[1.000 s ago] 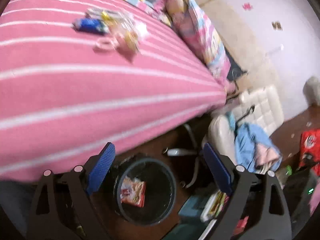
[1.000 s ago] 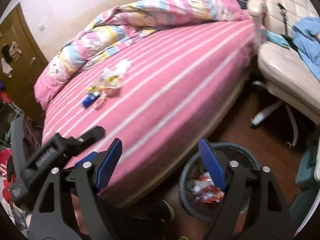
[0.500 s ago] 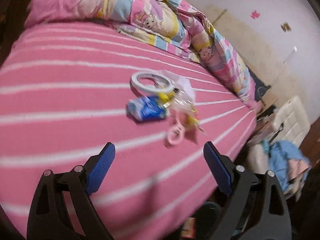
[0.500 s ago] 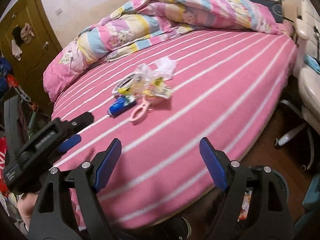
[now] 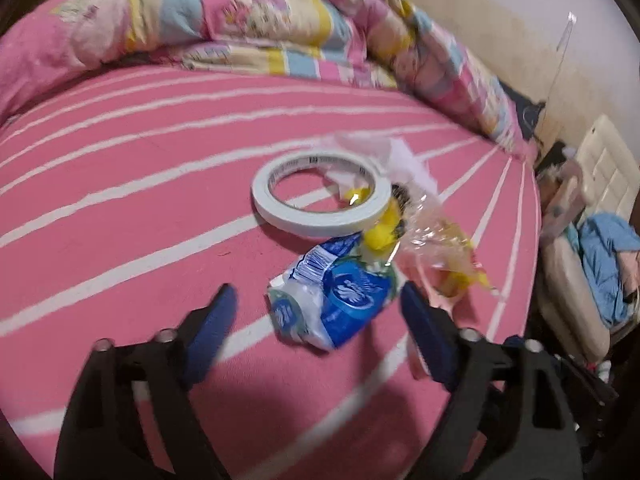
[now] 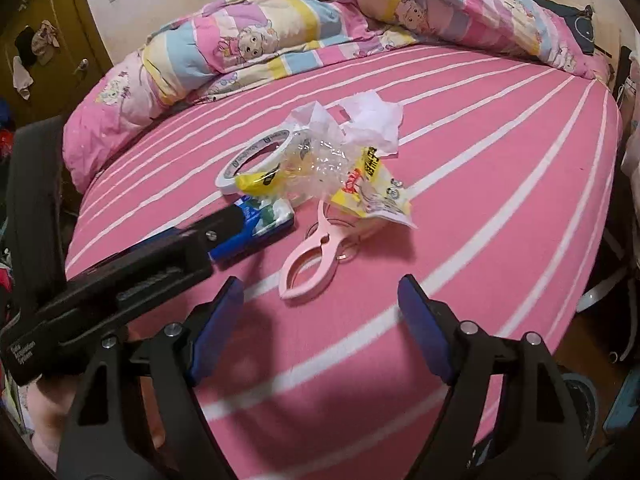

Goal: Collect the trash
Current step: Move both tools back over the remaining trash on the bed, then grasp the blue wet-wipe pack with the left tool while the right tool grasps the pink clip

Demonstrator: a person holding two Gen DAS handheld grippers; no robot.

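A crumpled blue and white wrapper (image 5: 334,300) lies on the pink striped bed, between the open fingers of my left gripper (image 5: 316,300). It also shows in the right wrist view (image 6: 262,224), partly behind the left gripper's body. Beside it lie a yellow snack bag (image 6: 372,192), clear crinkled plastic (image 6: 320,164) and a white crumpled tissue (image 6: 374,120). My right gripper (image 6: 320,304) is open and empty, just short of a pink plastic clip (image 6: 316,258).
A white tape roll (image 5: 320,192) lies behind the wrapper. A rumpled pastel quilt (image 6: 280,28) runs along the bed's far side. A white chair with blue clothes (image 5: 604,256) stands right of the bed. A dark bin's rim (image 6: 582,396) shows at the floor, lower right.
Both grippers swung up from the bin on the floor to the bed. The left gripper closed in on the pile until the blue wrapper sits between its fingers. The right neared the pink clip.
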